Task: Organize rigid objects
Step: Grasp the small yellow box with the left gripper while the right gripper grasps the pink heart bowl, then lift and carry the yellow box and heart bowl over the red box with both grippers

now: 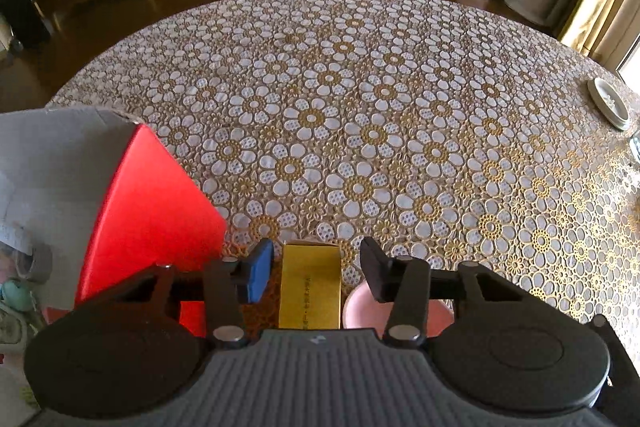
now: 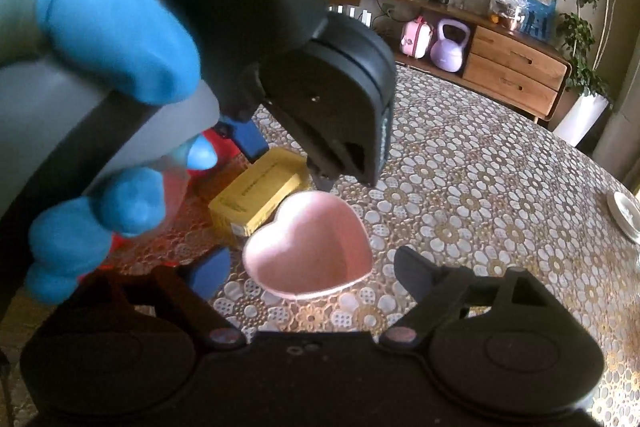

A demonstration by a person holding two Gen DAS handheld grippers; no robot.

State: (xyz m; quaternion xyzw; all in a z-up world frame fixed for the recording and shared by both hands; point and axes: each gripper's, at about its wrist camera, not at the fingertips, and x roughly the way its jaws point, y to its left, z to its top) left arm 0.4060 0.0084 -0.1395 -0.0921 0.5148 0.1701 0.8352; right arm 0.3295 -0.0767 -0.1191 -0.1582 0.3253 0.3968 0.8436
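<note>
A round counter [image 1: 400, 75] covered in a gold and white flower-patterned cloth is carrying the things to be sorted. The left gripper [image 1: 316, 271] is pointing steeply down over a yellow box [image 1: 310, 287], which is lying flat on the cloth with its long side running away from the camera. The gripper's two fingers are standing on either side of the box, the blue-padded finger [image 1: 258, 273] just off its left edge and the dark one just off its right edge, with a sliver of cloth showing on each side, so the jaws are sitting partly open and not pressing on anything. A tall red box [image 1: 152, 211] with a grey flap is standing just to the left of the yellow one. Just right of the yellow box a pink heart-shaped dish [image 2: 310, 243] is resting upright on the cloth; whether the two are touching is hard to tell. In the right wrist view the right gripper [image 2: 312, 275] is hanging with its jaws wide apart, one finger on either side of the dish's near end, touching nothing. A hand in a blue glove [image 2: 108, 39] is holding the left gripper above the yellow box. A white plate [image 1: 608, 103] is sitting well apart at the counter's far right edge.
</note>
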